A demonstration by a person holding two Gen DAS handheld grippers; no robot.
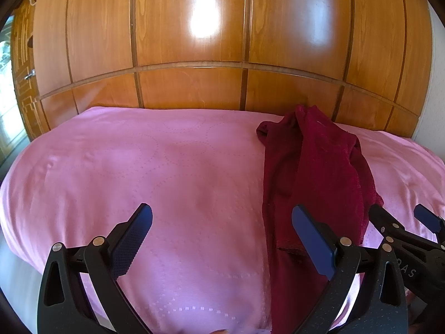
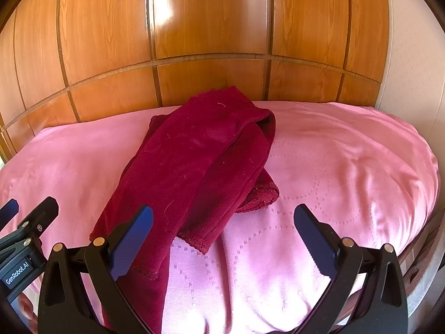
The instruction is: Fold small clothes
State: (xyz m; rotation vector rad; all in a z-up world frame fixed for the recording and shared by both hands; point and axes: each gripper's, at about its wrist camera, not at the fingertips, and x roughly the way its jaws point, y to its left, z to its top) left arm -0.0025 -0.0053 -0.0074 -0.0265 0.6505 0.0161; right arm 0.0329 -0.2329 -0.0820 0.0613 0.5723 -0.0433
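Both the left gripper (image 1: 222, 222) and right gripper (image 2: 224, 224) hang spread and empty. The red garment (image 2: 194, 161) lies bunched on the bed (image 2: 347, 167), seemingly trailing off its near edge; pinching one layer could drag it off.

The left claw (image 1: 222, 217) hangs wide open over a pink bedspread (image 1: 139, 172). A dark red garment (image 1: 314, 167) lies bunched lengthwise on the bed, under the claw's right finger. The right claw (image 1: 400, 217) enters beside it. Glossy wooden panels (image 1: 194, 41) stand behind.
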